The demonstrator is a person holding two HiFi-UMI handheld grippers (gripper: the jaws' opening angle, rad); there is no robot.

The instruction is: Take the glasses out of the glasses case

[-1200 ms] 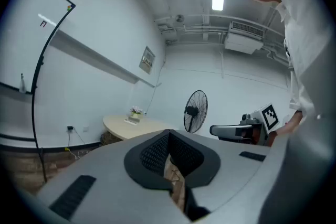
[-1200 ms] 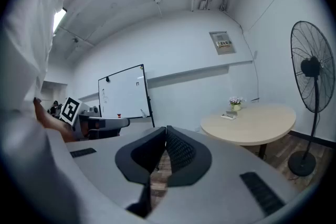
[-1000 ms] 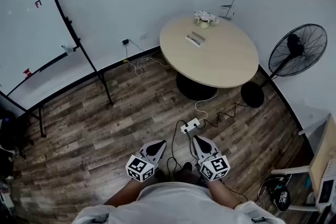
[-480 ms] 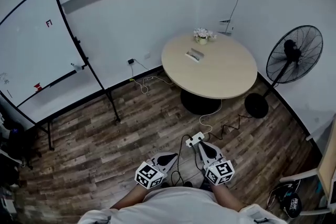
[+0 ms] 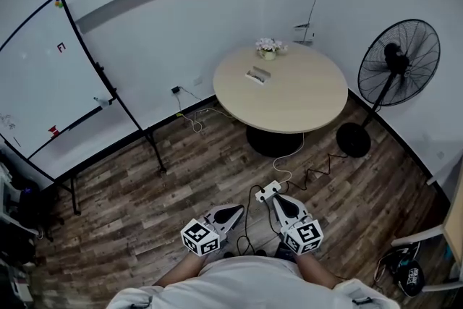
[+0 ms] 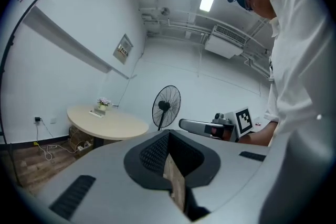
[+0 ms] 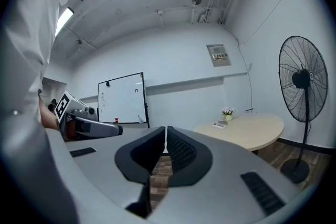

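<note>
The glasses case (image 5: 255,74) is a small pale oblong lying shut on the far side of a round beige table (image 5: 289,94), next to a small pot of flowers (image 5: 268,48). It is tiny in the left gripper view (image 6: 96,112) and in the right gripper view (image 7: 219,124). My left gripper (image 5: 233,212) and right gripper (image 5: 278,201) are held low, close to my body, over the wooden floor and well short of the table. Both are shut and hold nothing. In its own view each gripper (image 6: 169,136) (image 7: 165,131) shows its jaws pressed together.
A standing fan (image 5: 391,67) is to the right of the table. A whiteboard on a stand (image 5: 51,94) is at the left. A white power strip (image 5: 267,191) with trailing cables lies on the floor just ahead of the grippers. A chair edge (image 5: 434,239) is at the far right.
The head view has shifted, so the table and fan sit slightly further left in the frame. Both grippers stay shut, low and close to my body.
</note>
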